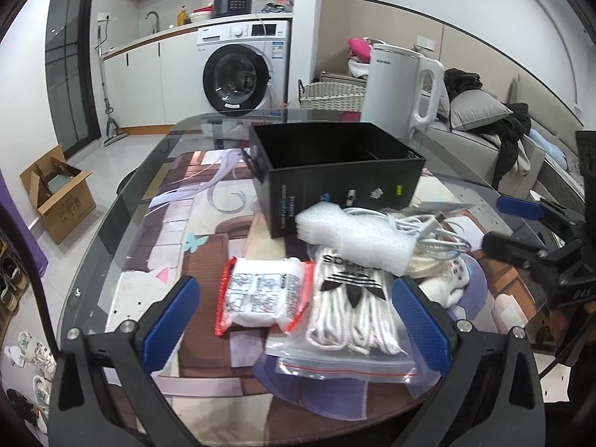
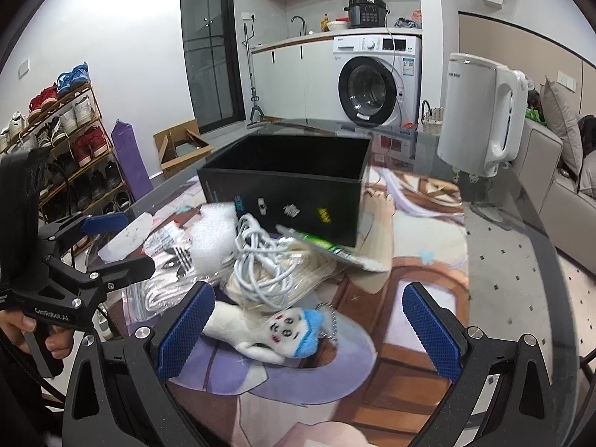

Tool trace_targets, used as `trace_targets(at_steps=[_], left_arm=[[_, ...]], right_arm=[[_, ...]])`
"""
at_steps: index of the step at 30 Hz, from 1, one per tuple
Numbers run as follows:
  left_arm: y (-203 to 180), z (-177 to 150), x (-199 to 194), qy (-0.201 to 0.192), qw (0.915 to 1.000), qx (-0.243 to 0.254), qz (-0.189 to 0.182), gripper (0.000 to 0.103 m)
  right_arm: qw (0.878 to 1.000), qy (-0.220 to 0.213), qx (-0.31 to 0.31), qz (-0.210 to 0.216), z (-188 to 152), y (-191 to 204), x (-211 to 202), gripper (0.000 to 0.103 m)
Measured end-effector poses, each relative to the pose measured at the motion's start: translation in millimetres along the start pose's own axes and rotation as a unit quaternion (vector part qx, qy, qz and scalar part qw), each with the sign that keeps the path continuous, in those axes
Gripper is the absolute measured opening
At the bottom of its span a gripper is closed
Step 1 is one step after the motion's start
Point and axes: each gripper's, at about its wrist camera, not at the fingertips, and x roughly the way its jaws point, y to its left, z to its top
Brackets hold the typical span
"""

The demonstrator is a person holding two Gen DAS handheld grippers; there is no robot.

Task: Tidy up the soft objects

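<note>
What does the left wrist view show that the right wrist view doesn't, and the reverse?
Left wrist only: the red-edged packet clearly, and the logo on the bagged white item. Right wrist only: the plush toy in full between its open gripper, plus a shoe rack. Both: black box, white cable, foam sheet, kettle.
</note>
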Motion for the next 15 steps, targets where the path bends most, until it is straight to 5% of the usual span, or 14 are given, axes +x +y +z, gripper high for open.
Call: trace_targets(at_steps=[9, 15], left_arm=[[14.6, 1.0, 9.5, 0.013, 0.9997, -0.002, 0.02, 0.103], [23.5, 1.4, 20.4, 0.025, 0.9992, -0.012, 0.028, 0.103]], right_arm=[[0.999, 0.005, -0.005, -0.054, 14.1, -27.7, 3.8, 0.103], [0.998, 0.032, 0.029, -0.041, 16.4, -46.5, 19.0, 0.103]])
